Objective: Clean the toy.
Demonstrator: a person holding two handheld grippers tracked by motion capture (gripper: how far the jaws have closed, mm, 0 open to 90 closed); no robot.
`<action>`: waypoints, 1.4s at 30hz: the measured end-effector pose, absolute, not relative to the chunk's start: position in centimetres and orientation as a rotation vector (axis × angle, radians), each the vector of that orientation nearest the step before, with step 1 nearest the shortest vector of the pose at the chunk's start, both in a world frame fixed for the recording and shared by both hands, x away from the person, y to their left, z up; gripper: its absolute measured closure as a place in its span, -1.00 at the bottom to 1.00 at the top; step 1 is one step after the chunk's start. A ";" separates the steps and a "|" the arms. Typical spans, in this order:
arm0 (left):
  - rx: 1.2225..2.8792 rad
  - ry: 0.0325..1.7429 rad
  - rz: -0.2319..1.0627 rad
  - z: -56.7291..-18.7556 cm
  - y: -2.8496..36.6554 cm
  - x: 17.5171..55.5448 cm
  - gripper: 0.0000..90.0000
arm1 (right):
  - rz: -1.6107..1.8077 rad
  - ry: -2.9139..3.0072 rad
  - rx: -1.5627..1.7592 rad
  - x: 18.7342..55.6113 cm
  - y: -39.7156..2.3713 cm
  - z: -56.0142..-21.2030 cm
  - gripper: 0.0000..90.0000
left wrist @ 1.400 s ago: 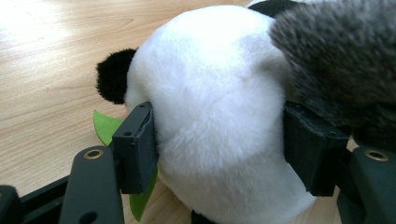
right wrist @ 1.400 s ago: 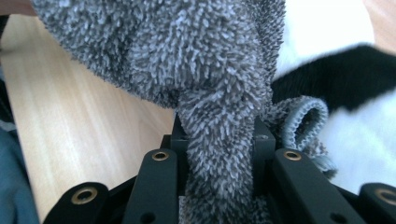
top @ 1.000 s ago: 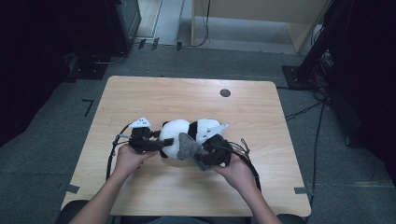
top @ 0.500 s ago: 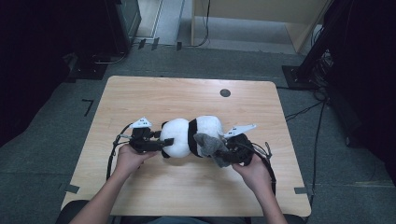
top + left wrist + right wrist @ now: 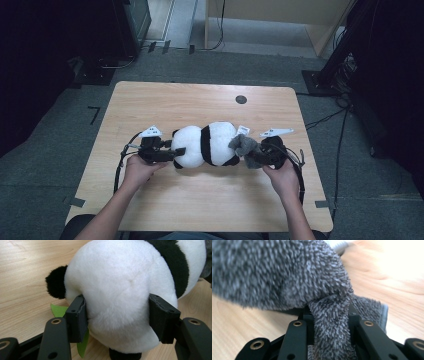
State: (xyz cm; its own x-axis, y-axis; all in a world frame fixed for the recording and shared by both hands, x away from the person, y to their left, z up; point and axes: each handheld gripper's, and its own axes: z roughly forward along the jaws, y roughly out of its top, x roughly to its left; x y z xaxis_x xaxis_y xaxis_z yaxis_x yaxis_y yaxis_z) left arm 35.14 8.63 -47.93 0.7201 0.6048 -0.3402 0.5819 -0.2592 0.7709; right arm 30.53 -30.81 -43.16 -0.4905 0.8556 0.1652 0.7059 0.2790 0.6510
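A black-and-white panda plush [image 5: 205,145] lies on its side across the middle of the wooden table [image 5: 200,100]. My left gripper [image 5: 172,152] grips its white rounded left end; in the left gripper view both pads press into the fur [image 5: 120,290], and a green felt leaf [image 5: 58,311] pokes out beneath. At the panda's right end, my right gripper [image 5: 252,159] is shut on a grey fluffy cloth [image 5: 242,145]. In the right gripper view a twisted strand of that cloth [image 5: 329,327] is pinched between the jaws and the rest bunches above [image 5: 287,272].
A small black round hole [image 5: 241,99] sits near the table's far edge. A white tag [image 5: 243,129] lies by the panda's right end. Cables trail from both grippers toward the front edge. Dark stands and wires surround the table on the floor.
My right gripper has moved to the right with the grey cloth, off the panda's middle to its right end. The left gripper has stayed put on the panda.
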 end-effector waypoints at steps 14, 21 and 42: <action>1.924 0.934 0.024 -47.7 8.5 35.1 -0.12 | 1.126 2.399 1.172 32.0 -22.5 -37.3 0.60; 1.912 0.942 0.020 -47.7 8.4 35.2 -0.11 | 1.095 2.514 1.127 33.8 -17.1 -39.2 0.59; 1.931 0.968 0.020 -47.5 8.1 35.2 -0.09 | 1.029 2.707 1.023 30.4 -17.5 -43.8 0.61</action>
